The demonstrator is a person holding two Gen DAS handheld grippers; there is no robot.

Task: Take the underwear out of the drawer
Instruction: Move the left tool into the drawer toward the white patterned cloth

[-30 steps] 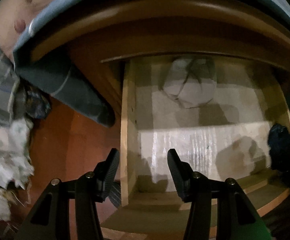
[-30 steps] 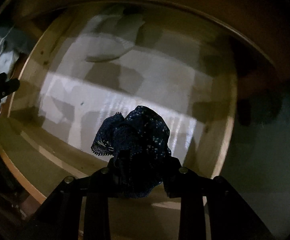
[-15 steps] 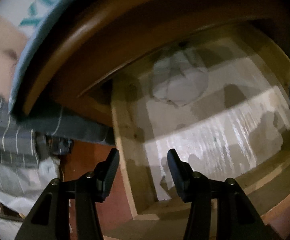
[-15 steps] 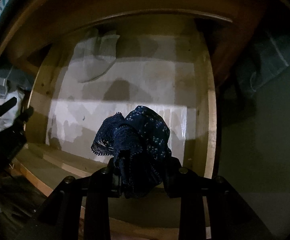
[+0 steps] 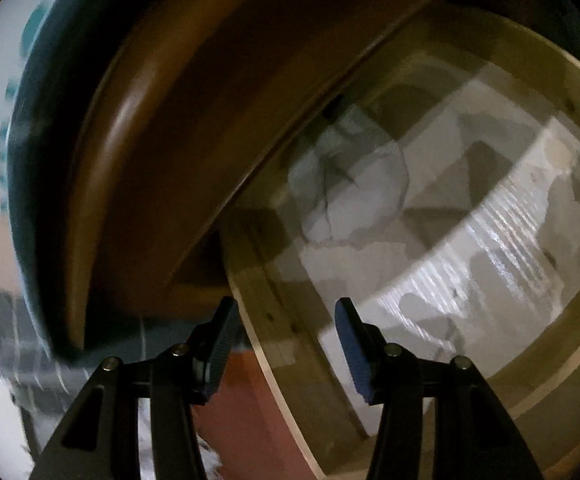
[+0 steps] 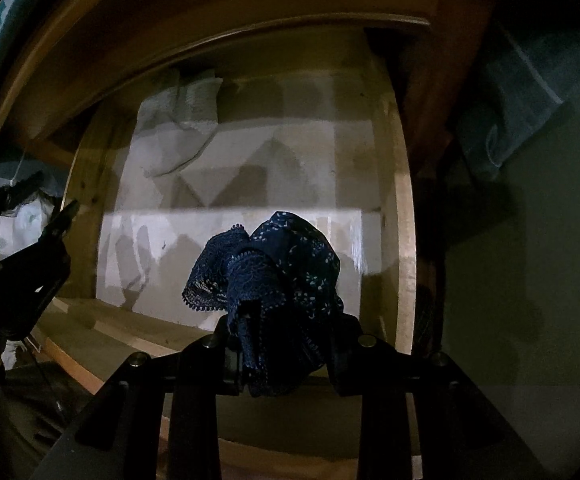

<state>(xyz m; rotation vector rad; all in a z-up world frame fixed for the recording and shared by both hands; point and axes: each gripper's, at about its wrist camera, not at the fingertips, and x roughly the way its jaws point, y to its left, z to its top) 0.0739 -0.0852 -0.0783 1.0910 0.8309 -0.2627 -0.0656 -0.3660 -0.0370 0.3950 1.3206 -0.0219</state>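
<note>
Lying crumpled at the drawer's [image 5: 278,312] back-left corner, the pale underwear [image 5: 353,196] sits ahead of the spread, empty left hand-held gripper [image 5: 284,344] — the right hand-held gripper [image 6: 286,354] pinches navy lace underwear [image 6: 274,280].

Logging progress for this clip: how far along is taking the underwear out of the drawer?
Done: the drawer stands open, and the right gripper is shut on the dark blue lace underwear, bunched above the drawer's white liner. In hand: carrying it clear. Left: a pale folded garment lies at the back of the drawer; the left gripper is open, holding nothing, over the drawer's side wall.
</note>
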